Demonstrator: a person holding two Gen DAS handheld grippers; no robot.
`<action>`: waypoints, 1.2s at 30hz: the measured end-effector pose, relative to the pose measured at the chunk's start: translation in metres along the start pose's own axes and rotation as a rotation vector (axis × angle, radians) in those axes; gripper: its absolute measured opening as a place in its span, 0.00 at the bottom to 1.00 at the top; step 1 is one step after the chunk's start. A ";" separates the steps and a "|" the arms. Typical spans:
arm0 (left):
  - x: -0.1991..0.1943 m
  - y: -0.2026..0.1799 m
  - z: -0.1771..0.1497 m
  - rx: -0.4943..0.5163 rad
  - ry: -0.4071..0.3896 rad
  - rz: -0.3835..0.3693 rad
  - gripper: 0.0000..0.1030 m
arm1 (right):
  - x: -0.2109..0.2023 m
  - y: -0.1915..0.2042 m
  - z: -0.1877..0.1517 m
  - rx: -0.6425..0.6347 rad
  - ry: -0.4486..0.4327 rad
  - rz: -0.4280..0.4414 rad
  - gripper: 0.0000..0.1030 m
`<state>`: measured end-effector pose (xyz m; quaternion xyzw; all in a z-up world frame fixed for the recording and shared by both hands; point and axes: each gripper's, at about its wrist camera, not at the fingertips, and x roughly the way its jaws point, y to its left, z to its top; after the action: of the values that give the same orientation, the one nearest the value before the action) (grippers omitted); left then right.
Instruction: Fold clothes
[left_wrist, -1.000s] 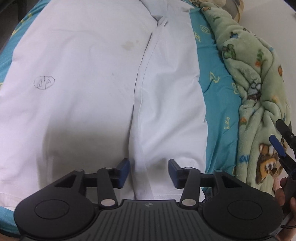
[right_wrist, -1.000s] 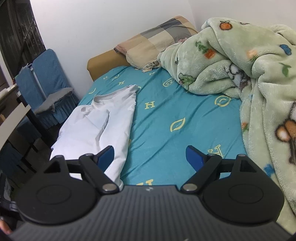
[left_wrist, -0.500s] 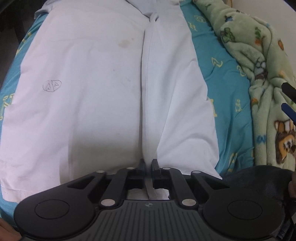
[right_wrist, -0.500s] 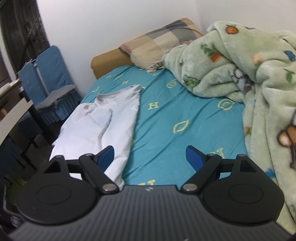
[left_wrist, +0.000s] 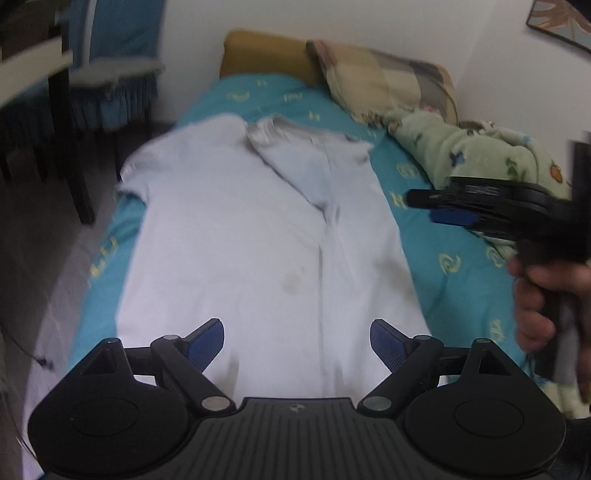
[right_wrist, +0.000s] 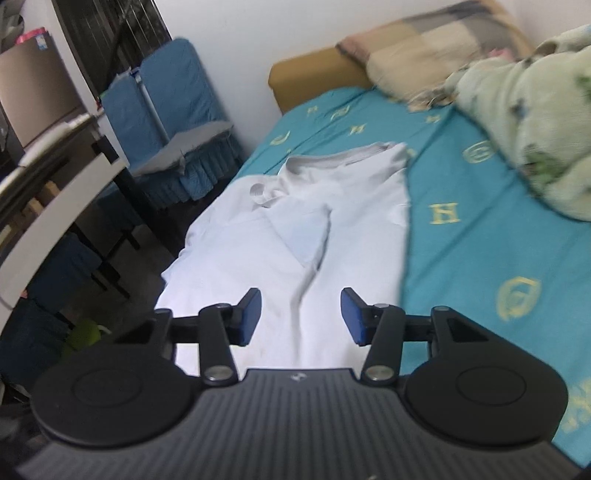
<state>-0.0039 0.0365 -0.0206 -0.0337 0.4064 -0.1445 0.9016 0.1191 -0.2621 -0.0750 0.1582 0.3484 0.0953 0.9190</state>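
Shirt (left_wrist: 236, 236) lies flat on bed (left_wrist: 443, 266), right side folded inward. Left gripper (left_wrist: 297, 341) above hem, jaws opening wide, empty. Right gripper (right_wrist: 301, 317) over shirt, jaws closing, gripping nothing.

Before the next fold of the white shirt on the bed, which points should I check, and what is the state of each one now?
1. White shirt lies spread on the bed sheet: ok.
2. One side panel is already folded over the body, with a crease down the length: ok.
3. Left gripper free of cloth: ok, jaws opening, nothing between them.
4. Right gripper free of cloth: ok, jaws closing above the shirt, no fabric pinched.
5. Green blanket clear of the shirt: ok, a strip of sheet lies between them.
6. Far sleeve at the bed edge lies flat: cannot tell, the picture is blurred there.
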 end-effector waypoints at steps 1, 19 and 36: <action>0.003 0.002 0.002 0.007 -0.010 -0.005 0.87 | 0.018 0.001 0.005 -0.001 0.006 0.000 0.49; 0.058 0.097 0.027 -0.258 -0.107 -0.061 0.86 | 0.185 0.032 0.007 -0.163 -0.005 -0.079 0.39; 0.033 0.090 0.022 -0.262 -0.147 -0.046 0.86 | 0.161 0.080 0.016 -0.257 -0.039 0.052 0.41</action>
<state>0.0546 0.1119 -0.0461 -0.1710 0.3537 -0.1078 0.9132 0.2434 -0.1449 -0.1331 0.0502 0.3111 0.1600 0.9355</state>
